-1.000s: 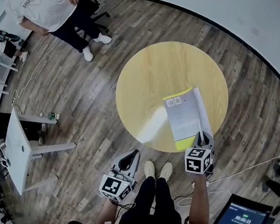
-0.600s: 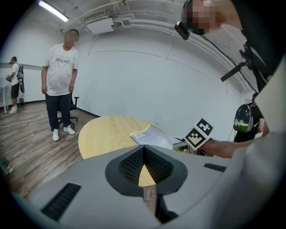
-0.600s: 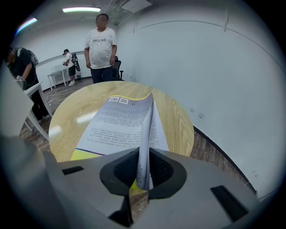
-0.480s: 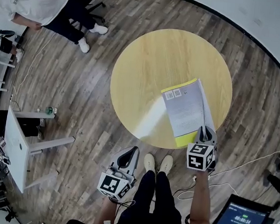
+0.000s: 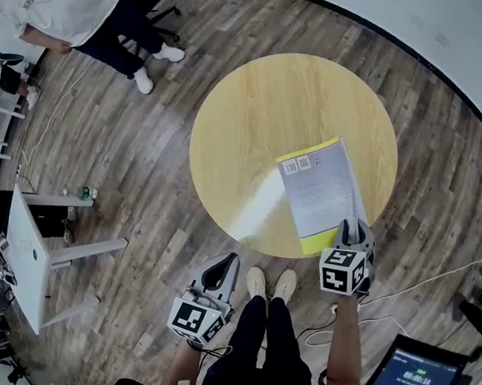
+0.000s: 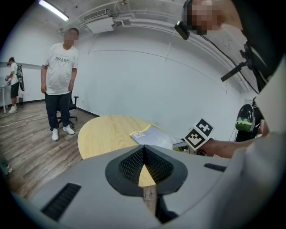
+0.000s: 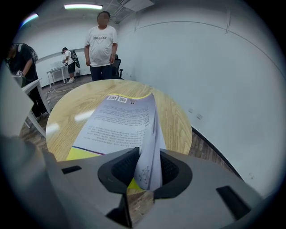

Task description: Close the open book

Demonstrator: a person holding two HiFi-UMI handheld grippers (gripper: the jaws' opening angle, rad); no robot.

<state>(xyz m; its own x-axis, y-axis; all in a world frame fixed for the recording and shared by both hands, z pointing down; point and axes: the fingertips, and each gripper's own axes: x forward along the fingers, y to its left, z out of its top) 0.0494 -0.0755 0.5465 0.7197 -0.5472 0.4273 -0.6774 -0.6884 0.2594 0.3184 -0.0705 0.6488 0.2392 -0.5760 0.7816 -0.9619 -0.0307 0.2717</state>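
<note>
A book [image 5: 318, 188] with a grey printed cover and yellow edges lies on the right half of the round yellow table [image 5: 265, 114]. At the book's near corner is my right gripper [image 5: 351, 232], and its jaws are opening. In the right gripper view a thin upright sheaf of pages [image 7: 149, 147] stands between those jaws [image 7: 145, 172]; it leans by the right pad, with a gap at the left pad. My left gripper [image 5: 227, 267] hangs off the table's near edge over the floor, shut and empty [image 6: 144, 172]. The left gripper view shows the book [image 6: 149, 135] and the right gripper's marker cube [image 6: 199, 133].
A person in a white shirt [image 5: 60, 4] stands on the wooden floor at the far left beside an office chair. A white table [image 5: 26, 248] is at the left. A screen [image 5: 420, 379] and cables lie at the lower right. My shoes [image 5: 270, 287] touch the table's near edge.
The head view has shifted a little. The book and both grippers keep their places.
</note>
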